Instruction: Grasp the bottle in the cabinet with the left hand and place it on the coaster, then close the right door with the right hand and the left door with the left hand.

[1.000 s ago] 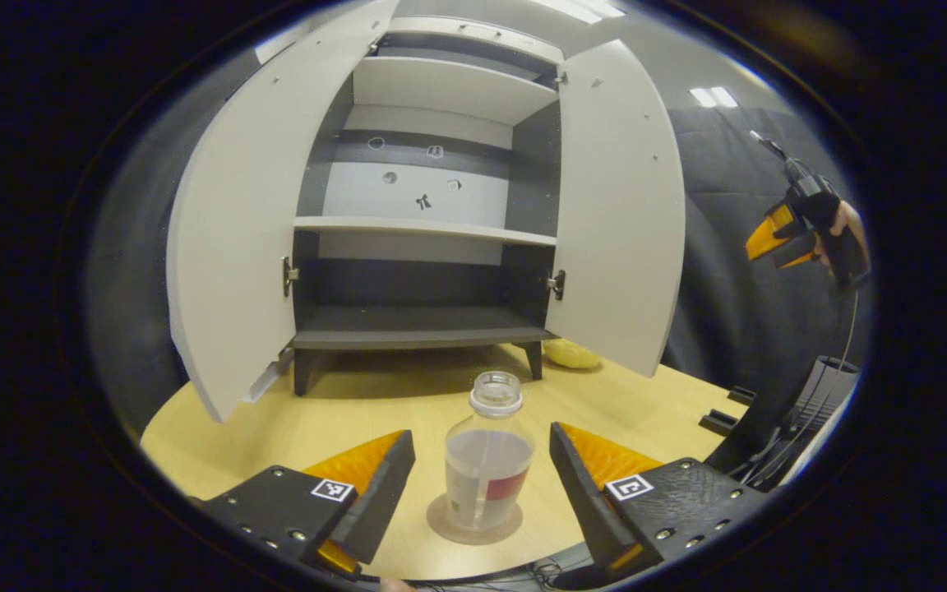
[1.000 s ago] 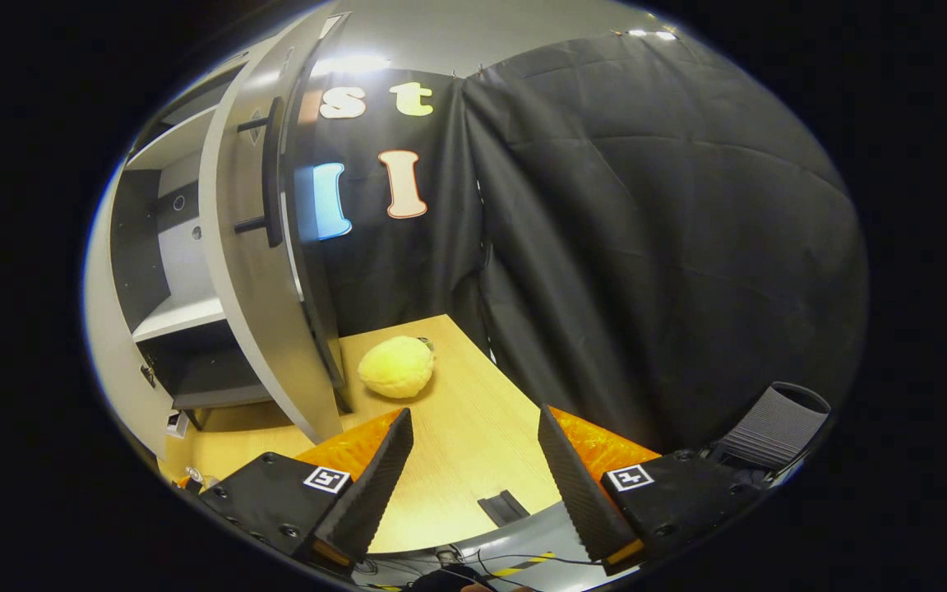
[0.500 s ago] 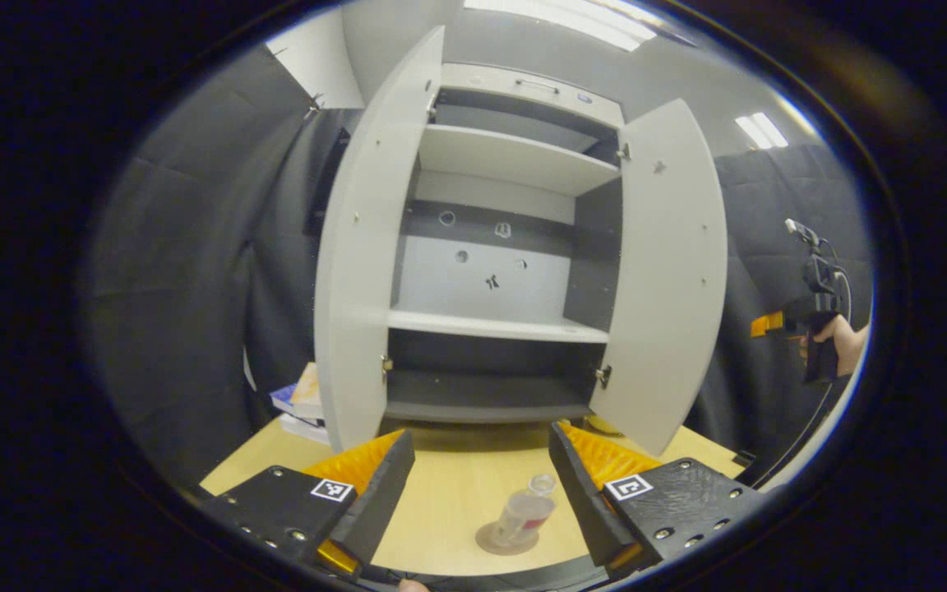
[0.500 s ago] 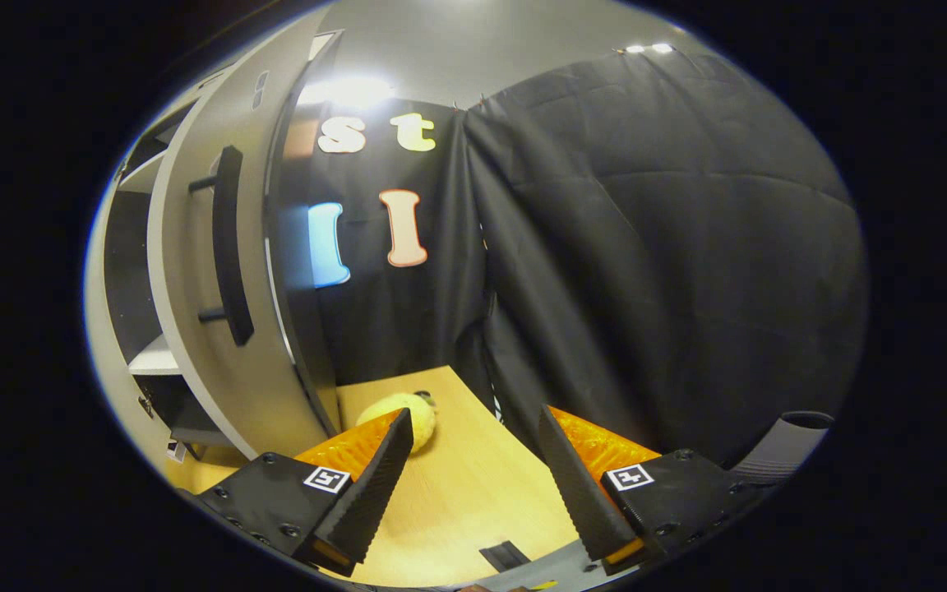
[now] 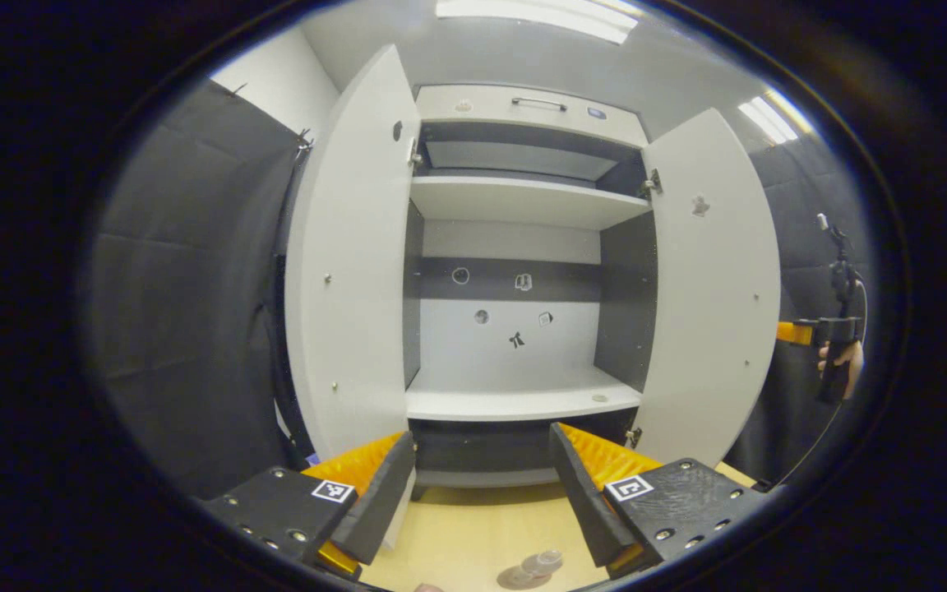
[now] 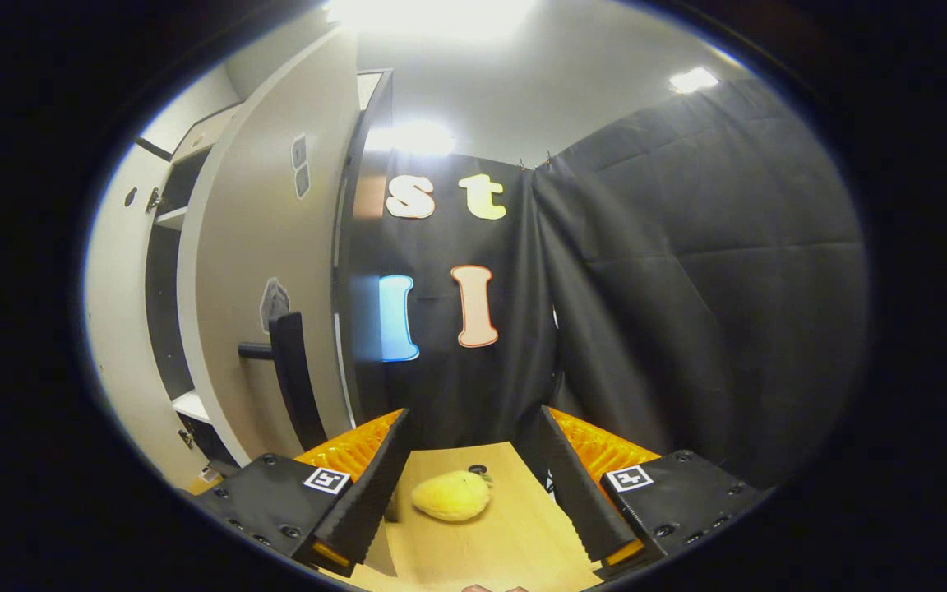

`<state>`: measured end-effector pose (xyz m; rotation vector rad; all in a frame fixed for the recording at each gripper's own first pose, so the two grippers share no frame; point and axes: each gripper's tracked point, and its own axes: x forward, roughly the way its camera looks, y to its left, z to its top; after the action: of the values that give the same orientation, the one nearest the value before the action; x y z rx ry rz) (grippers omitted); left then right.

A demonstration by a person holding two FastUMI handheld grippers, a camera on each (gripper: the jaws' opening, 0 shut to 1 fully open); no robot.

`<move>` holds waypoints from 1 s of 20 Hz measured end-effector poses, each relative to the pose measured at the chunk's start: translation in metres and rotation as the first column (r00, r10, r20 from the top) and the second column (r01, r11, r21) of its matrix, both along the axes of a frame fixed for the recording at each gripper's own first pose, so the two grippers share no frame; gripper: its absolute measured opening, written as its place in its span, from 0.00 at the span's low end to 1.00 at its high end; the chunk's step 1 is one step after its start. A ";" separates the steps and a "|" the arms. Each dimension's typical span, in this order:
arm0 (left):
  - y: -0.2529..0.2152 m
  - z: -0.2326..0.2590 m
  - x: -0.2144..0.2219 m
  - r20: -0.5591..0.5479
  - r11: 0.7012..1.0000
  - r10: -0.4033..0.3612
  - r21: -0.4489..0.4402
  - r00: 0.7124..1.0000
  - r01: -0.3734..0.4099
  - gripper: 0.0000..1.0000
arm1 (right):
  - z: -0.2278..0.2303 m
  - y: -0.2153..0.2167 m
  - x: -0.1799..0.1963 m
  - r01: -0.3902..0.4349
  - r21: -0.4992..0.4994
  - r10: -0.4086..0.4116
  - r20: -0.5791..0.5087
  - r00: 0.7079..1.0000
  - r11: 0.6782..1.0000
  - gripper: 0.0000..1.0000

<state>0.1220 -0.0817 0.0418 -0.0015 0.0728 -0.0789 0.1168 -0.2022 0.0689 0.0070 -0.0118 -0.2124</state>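
Note:
The clear bottle [image 5: 542,563] stands on the round coaster [image 5: 515,579] at the very bottom of the left gripper view, below and apart from my left gripper [image 5: 482,436], which is open and empty. Ahead, the cabinet [image 5: 515,247] has its left door [image 5: 350,271] and right door [image 5: 712,296] swung wide. My right gripper [image 5: 794,331] hangs beyond the right door's edge, held by a hand [image 5: 839,362]. In the right gripper view, my right gripper [image 6: 475,413] is open, with the right door's outer face [image 6: 268,238] and black handle [image 6: 293,378] to its left.
A yellow lumpy object [image 6: 450,495] lies on the wooden table [image 6: 515,543] behind the right door. The cabinet shelves [image 5: 523,403] hold nothing. Black cloth walls [image 6: 687,288] close in the right side and back.
Both grippers have lifted and tilted up. The bottle on its coaster has sunk to the left view's lower edge. The right gripper has come nearer the right door's handle side.

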 end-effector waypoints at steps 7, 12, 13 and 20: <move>0.005 0.028 0.038 -0.011 0.983 0.095 -0.159 0.995 -0.095 0.95 | 0.016 0.014 0.022 -0.132 0.021 0.132 -0.008 0.991 0.991 0.97; 0.029 0.052 0.049 0.015 0.977 0.196 -0.089 0.980 -0.194 0.94 | 0.016 0.025 0.029 -0.198 -0.028 0.197 -0.027 0.980 0.980 0.92; 0.033 0.056 0.047 0.025 0.973 0.218 -0.082 0.976 -0.215 0.94 | 0.017 0.026 0.028 -0.193 -0.028 0.192 -0.021 0.981 0.981 0.96; 0.040 0.063 0.029 0.045 0.959 0.283 -0.005 0.958 -0.283 0.94 | 0.013 0.050 0.032 -0.247 -0.001 0.247 -0.013 0.969 0.969 0.96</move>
<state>0.1511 -0.0418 0.1048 -0.0087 0.0263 0.2080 0.1491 -0.1522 0.0818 0.0048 0.0012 0.0377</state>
